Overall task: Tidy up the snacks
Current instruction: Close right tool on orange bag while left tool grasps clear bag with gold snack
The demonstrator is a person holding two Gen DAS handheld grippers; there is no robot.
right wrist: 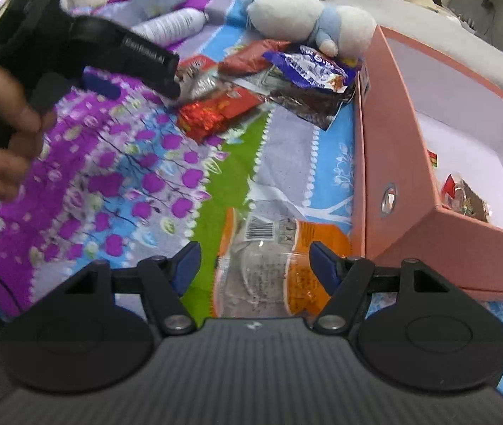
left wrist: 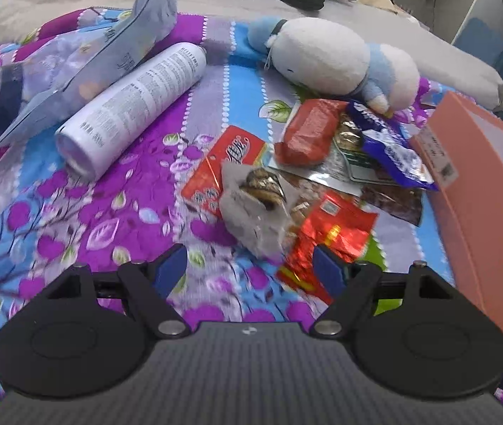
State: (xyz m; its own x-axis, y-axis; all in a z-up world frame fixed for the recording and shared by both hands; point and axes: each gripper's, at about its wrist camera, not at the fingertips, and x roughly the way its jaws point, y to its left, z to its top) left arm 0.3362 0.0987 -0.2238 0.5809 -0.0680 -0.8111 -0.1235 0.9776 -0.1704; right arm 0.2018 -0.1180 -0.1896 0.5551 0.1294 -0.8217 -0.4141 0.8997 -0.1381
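The left gripper [left wrist: 247, 265] stood wide open at the bottom centre of its own view, both blue pads apart and holding nothing. Just above the gap lay a pale crumpled wrapper [left wrist: 251, 209] with a brown snack showing inside, resting on a red flat packet [left wrist: 224, 168]. To its lower right sat a shiny red foil packet [left wrist: 325, 244], its lower edge reaching down beside the right pad. Higher, right of centre, a dark red pack [left wrist: 309, 132] lay against a purple-and-white bag [left wrist: 387, 145], and a brown packet [left wrist: 393, 200] stuck out beneath them. All of this rested on a flowered bedspread [left wrist: 109, 219]. A pink box [left wrist: 478, 212] filled the right edge. A white spray can [left wrist: 134, 106] lay tilted at upper left, and a white-and-blue plush toy [left wrist: 332, 60] lay at upper centre.

In the right wrist view, the right gripper [right wrist: 255, 265] was also spread wide at bottom centre, closed on nothing. An orange-and-clear bag [right wrist: 276, 258] lay flat between its pads; whether they touched it could not be told. The pink box [right wrist: 386, 134] stood at right, open, with a few packets [right wrist: 463, 194] in its near corner. The left gripper [right wrist: 138, 81] appeared blurred at upper left, with a hand [right wrist: 3, 117] behind it at the left edge.
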